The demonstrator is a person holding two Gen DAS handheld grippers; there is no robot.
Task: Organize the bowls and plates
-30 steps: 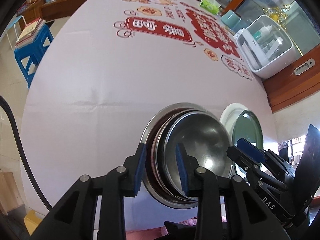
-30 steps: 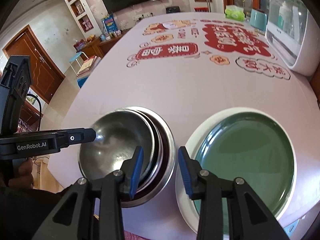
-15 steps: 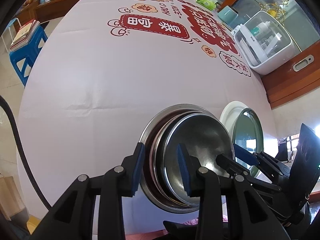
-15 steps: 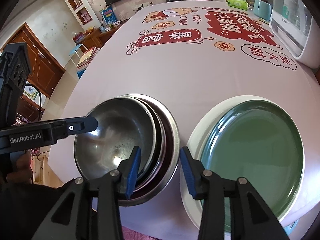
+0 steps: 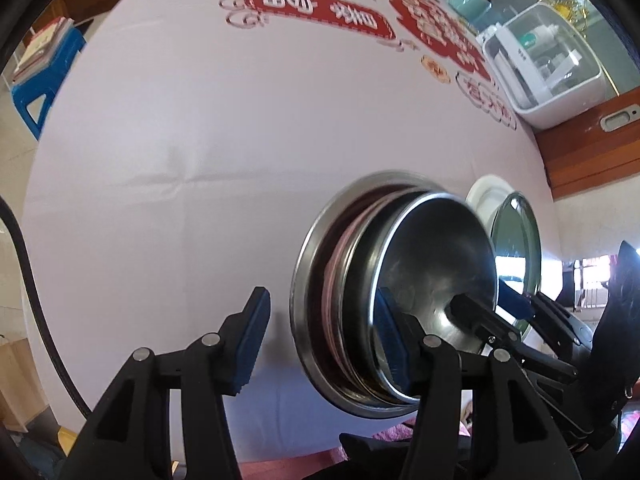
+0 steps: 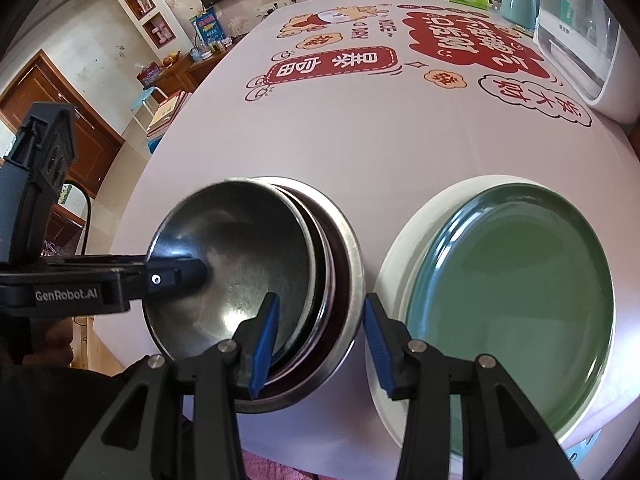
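Since a second ago your left gripper (image 5: 320, 338) has dipped steeply, jaws opening astride the nested steel bowls' (image 6: 256, 280) rim, ungripped. Your right gripper (image 6: 318, 340), parted, straddles their rim beside the green plate (image 6: 512, 292).

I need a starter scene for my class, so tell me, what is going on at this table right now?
A person holds a gripper in each hand over a stack of steel bowls near the table edge. The left gripper is opening its jaws astride the near rims, one finger inside the top bowl. The right gripper straddles the rims on the opposite side, not pressing. Beside the bowls, a green plate sits on a white plate.
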